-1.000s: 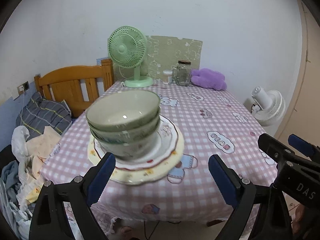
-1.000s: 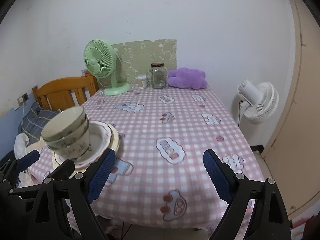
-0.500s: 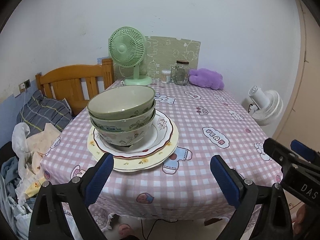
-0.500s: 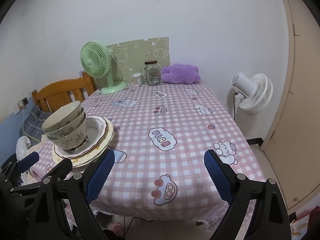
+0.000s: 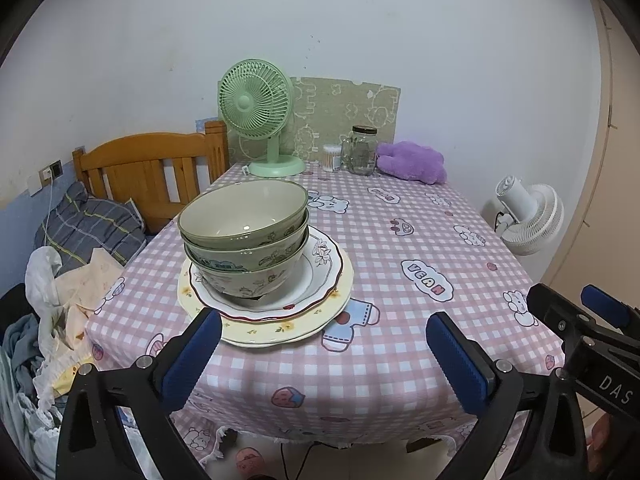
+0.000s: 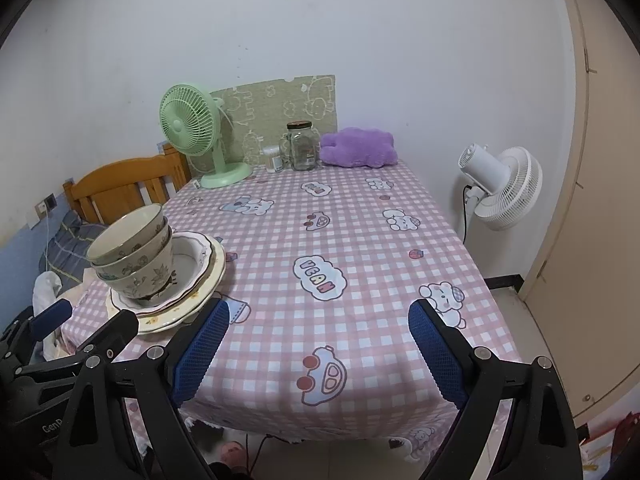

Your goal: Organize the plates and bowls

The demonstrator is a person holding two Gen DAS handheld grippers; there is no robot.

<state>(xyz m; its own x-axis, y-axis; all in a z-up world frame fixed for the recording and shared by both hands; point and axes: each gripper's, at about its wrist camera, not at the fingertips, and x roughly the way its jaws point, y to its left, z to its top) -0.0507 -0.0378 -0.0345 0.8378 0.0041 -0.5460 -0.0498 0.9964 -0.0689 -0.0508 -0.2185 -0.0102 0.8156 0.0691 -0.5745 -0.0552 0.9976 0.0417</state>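
Note:
Three nested green bowls (image 5: 244, 232) (image 6: 132, 248) stand on a stack of flower-patterned plates (image 5: 336, 280) (image 6: 208, 272) at the near left corner of the checked table (image 5: 400, 260) (image 6: 360, 240). My left gripper (image 5: 322, 322) hovers just in front of the stack; its jaws are opening, with nothing between them. My right gripper (image 6: 319, 309) is open and empty before the table's front edge, to the right of the stack. Each gripper shows at the edge of the other's view, the right gripper (image 5: 580, 312) and the left gripper (image 6: 80, 328).
At the table's far end stand a green fan (image 5: 256, 100), a glass jar (image 5: 362, 152) and a purple plush (image 5: 412, 160). A white fan (image 6: 500, 184) is on the floor at the right, near a door. A wooden bed frame (image 5: 148, 164) and a clothes pile (image 5: 60, 300) lie left.
Both grippers have drawn back from the table, so the stack looks farther off and the front edge shows. The left jaws stand slightly wider.

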